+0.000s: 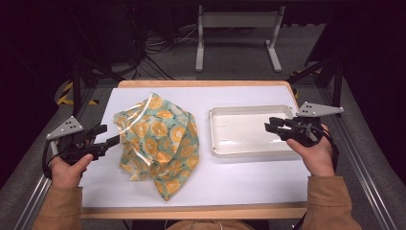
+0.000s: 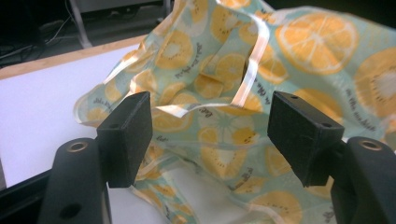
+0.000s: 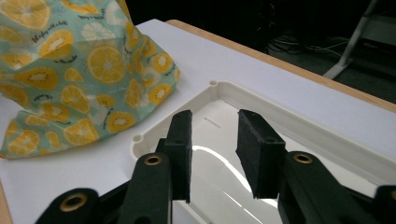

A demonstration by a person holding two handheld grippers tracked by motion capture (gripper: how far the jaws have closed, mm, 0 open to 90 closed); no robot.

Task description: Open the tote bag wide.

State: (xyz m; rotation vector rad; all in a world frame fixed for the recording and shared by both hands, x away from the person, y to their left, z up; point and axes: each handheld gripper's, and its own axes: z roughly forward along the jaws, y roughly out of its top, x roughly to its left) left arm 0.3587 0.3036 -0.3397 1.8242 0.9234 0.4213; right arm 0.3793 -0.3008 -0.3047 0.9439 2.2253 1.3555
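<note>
1. Lowest in the high view, my left gripper (image 1: 109,135) sits at the left of the frame and my right gripper (image 1: 274,125) at the right, each in a hand with a tan sleeve behind it.
2. My left jaws are spread wide with nothing pinched. In the left gripper view the cloth (image 2: 261,93) rises just ahead of them, a shiny strip of its edge running between the 2 pads but touching neither.
3. My right jaws stand part open and hold nothing; in the right gripper view they hover above the white tray (image 3: 299,123), whose floor is bare.
4. The cloth (image 1: 160,143), green with orange citrus slices, lies crumpled in a loose heap at centre left of the high view on the white table top (image 1: 239,182), just beside the tray (image 1: 216,134) and apart from it.
5. Farther up the frame, past the table's edge, a grey metal frame (image 1: 237,33) stands on the floor among dark cables.
6. As I judge it, the work has hardly begun: the cloth is ungripped and unfolded. Left to do: close my left jaws on that near edge, take a second hold with the right, then handle the cloth.
</note>
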